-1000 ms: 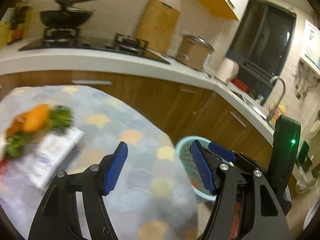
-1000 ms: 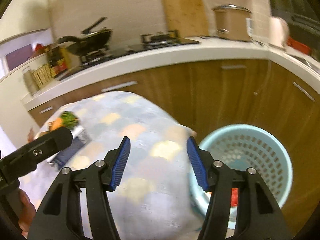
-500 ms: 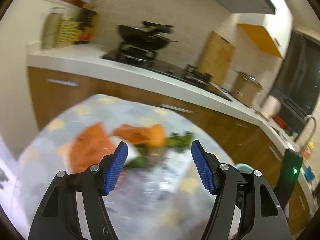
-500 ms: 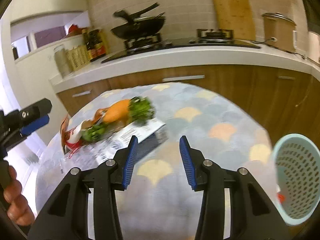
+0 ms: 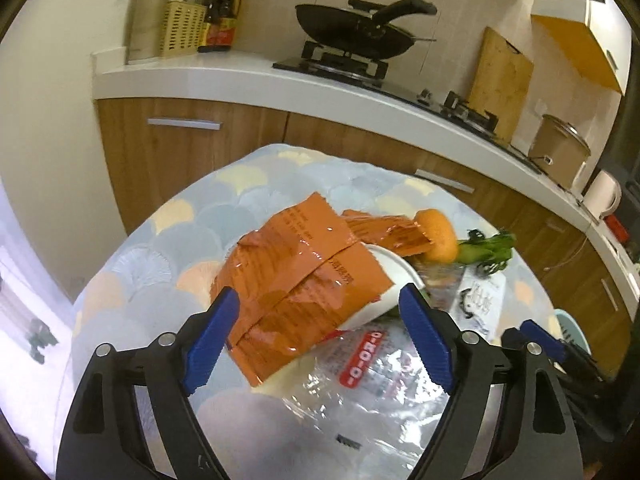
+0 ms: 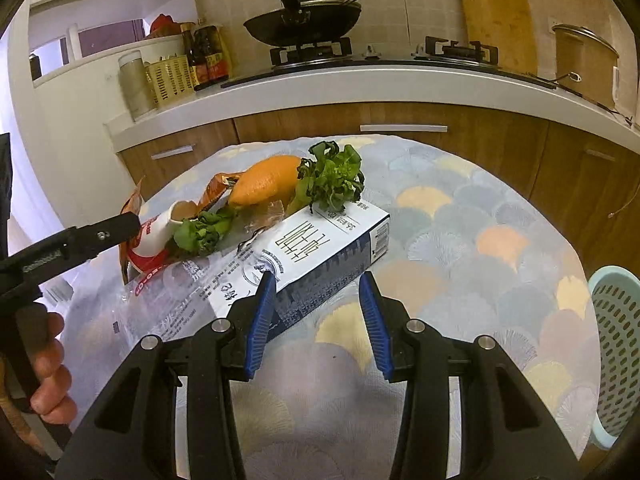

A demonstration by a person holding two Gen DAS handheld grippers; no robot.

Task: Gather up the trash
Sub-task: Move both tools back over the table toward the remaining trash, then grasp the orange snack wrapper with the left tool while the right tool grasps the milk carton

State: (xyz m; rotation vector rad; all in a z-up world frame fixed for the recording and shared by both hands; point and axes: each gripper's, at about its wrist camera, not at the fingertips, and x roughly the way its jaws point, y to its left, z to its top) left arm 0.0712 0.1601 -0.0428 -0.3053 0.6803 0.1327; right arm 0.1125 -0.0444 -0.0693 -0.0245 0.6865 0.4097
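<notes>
Kitchen counters (image 6: pixel 360 80) run behind a round table (image 6: pixel 460 248) with a fan-pattern cloth, and all the trash lies in one heap on it. From my left gripper (image 5: pixel 316 340), the orange wrapper (image 5: pixel 296 276) is at 12 o'clock, just in front of the tips. Its jaws are opening now and they stand spread on both sides of the wrapper's near end, but the pads do not press it yet. My right gripper (image 6: pixel 316 320) stands half open and holds nothing; the milk carton (image 6: pixel 320 248) lies at its 11 o'clock, with the left pad just beside the carton's near corner.

I see some risks. The wrapper is thin, glossy and creased, so I think it can slip out or fold if I pinch only its edge. It rests over a white paper cup (image 5: pixel 384 280), and a clear plastic bag (image 5: pixel 372 392) lies under the heap, so a pull may drag these along. The orange peel (image 6: pixel 264 184) and green leaves (image 6: pixel 332 180) rest on the far end of the carton and may roll off the table if the carton is lifted. The light blue basket (image 6: pixel 616 352) stands beside the table at 3 o'clock, well apart from the heap.
</notes>
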